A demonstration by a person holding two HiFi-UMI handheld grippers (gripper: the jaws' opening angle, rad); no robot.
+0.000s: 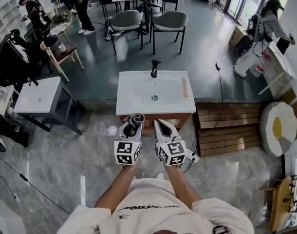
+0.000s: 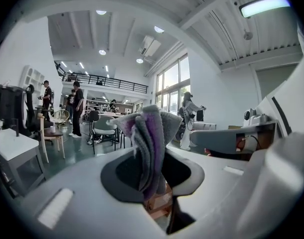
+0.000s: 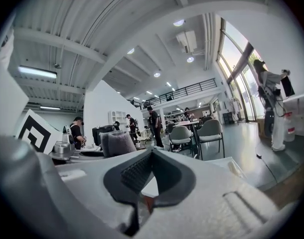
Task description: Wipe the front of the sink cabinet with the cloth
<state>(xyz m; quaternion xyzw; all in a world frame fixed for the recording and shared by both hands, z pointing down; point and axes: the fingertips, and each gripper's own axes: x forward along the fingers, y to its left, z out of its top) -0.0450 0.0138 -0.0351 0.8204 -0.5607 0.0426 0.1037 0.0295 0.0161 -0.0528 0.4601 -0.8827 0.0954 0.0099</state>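
The person wore a white short-sleeved T-shirt (image 1: 153,204) with dark lettering (image 1: 144,207) across the chest. The left gripper (image 1: 133,120) and right gripper (image 1: 161,125) had smooth white shells, each carrying a cube (image 1: 127,152) of black-and-white square markers. Their jaws were lined with dark grey pads (image 3: 134,172), ribbed on the inner face

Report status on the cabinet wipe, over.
Left gripper shut on cloth. Right gripper shut, empty. Both held up before sink cabinet. Nothing in the way.

Open floor (image 1: 65,155) before sink cabinet (image 1: 186,118)
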